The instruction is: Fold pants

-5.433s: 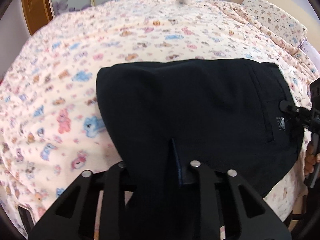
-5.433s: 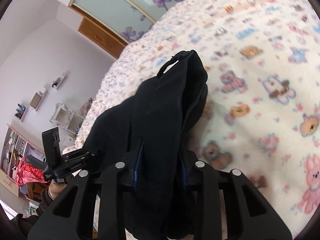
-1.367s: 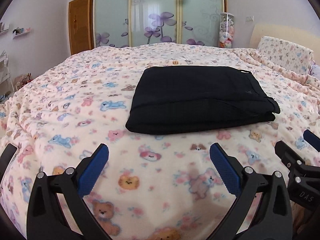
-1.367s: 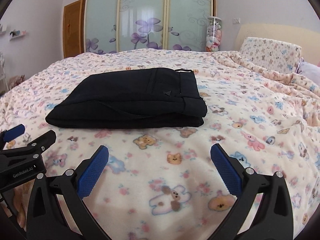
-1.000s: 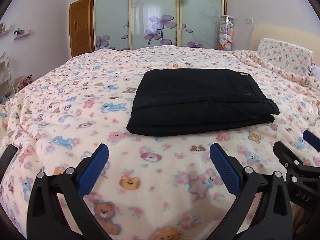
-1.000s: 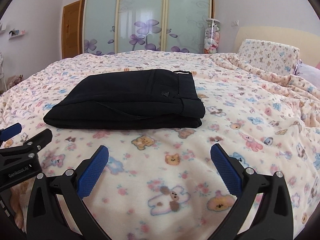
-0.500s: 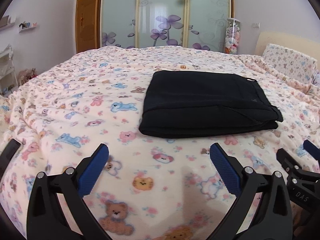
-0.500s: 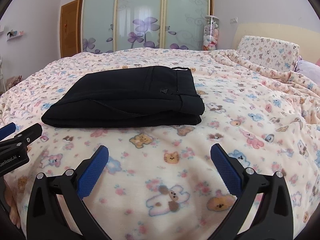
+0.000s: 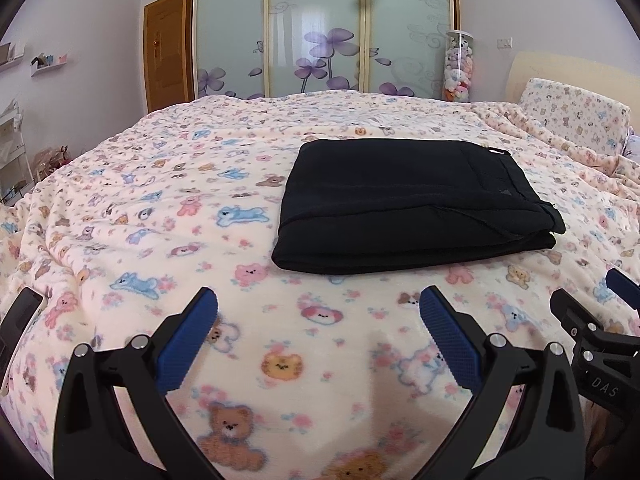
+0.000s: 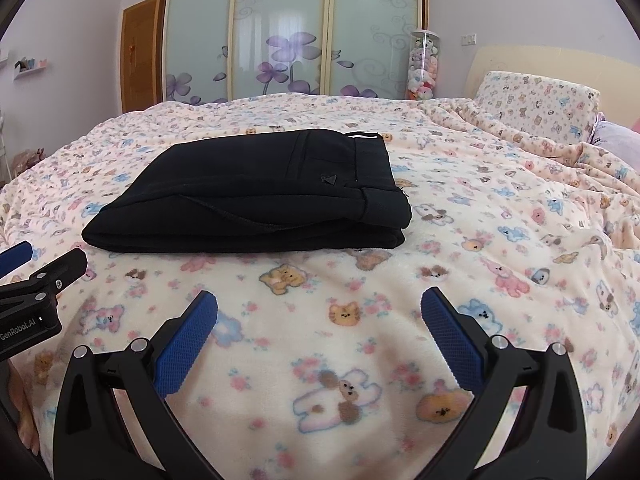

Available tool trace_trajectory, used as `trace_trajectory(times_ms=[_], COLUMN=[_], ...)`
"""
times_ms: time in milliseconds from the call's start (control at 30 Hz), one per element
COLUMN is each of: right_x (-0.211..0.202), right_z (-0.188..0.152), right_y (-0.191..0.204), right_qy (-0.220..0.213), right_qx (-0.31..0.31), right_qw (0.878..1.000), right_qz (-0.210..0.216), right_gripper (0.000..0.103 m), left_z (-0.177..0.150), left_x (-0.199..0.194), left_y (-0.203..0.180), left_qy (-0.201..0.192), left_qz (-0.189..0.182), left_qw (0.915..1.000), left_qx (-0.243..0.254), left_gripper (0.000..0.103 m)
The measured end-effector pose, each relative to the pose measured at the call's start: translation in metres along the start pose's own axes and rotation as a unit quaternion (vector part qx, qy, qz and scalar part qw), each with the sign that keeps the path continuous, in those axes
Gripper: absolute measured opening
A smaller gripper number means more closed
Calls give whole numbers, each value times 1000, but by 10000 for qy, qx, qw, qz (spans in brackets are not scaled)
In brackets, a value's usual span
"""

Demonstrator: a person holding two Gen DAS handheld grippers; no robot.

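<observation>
One pair of black pants (image 9: 404, 204) lies folded into a flat rectangular stack on the bed (image 9: 160, 200), toward the middle of the cover and well back from the near edge. Its waistband end points toward the headboard side, where one pillow (image 10: 536, 104) in the same bear print leans against the headboard (image 10: 520, 58). A small triangular logo on the top layer is too small to read.

Two grippers are in view. The left gripper (image 9: 318, 334) hovers over the near edge of the bed with its blue-padded fingers (image 9: 188, 338) spread wide and nothing between them. The right gripper (image 10: 319, 336) is in the same posture, fingers (image 10: 450, 340) wide apart and empty. Neither touches the pants.

In the left wrist view the right gripper shows only as a cut-off black arm and blue tip at the right edge, with the letters "DAS" legible on its body. In the right wrist view the left gripper is cut off at the left edge, and "GenRobot.AI" reads on its side. A sliver of a hand (image 10: 22, 396) shows beneath it, mostly hidden.

Behind the bed stands a wardrobe (image 9: 320, 28) with three frosted panels painted with purple flowers, beside it one wooden door (image 9: 166, 48) and one clear tube of plush toys (image 9: 458, 68).
</observation>
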State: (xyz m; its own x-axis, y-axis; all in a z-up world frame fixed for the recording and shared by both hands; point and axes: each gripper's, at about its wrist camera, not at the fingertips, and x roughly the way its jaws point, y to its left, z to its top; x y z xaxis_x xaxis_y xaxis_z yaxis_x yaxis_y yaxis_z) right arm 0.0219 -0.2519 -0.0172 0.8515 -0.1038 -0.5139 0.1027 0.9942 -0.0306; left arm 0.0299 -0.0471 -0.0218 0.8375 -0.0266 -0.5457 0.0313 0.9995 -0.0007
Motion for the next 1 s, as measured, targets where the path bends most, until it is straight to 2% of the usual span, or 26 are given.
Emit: trace_trajectory(times_ms=[1000], right_x=[4], right_z=[0], right_y=[-2], right_qy=[51], right_qx=[-30], right_qw=[10000], right_qz=[32], right_gripper=[102], left_z=[0], left_x=[3], left_y=[1], left_qy=[49], left_qz=[-11], left_qw=[10000], left_qx=[-43], left_gripper=[101])
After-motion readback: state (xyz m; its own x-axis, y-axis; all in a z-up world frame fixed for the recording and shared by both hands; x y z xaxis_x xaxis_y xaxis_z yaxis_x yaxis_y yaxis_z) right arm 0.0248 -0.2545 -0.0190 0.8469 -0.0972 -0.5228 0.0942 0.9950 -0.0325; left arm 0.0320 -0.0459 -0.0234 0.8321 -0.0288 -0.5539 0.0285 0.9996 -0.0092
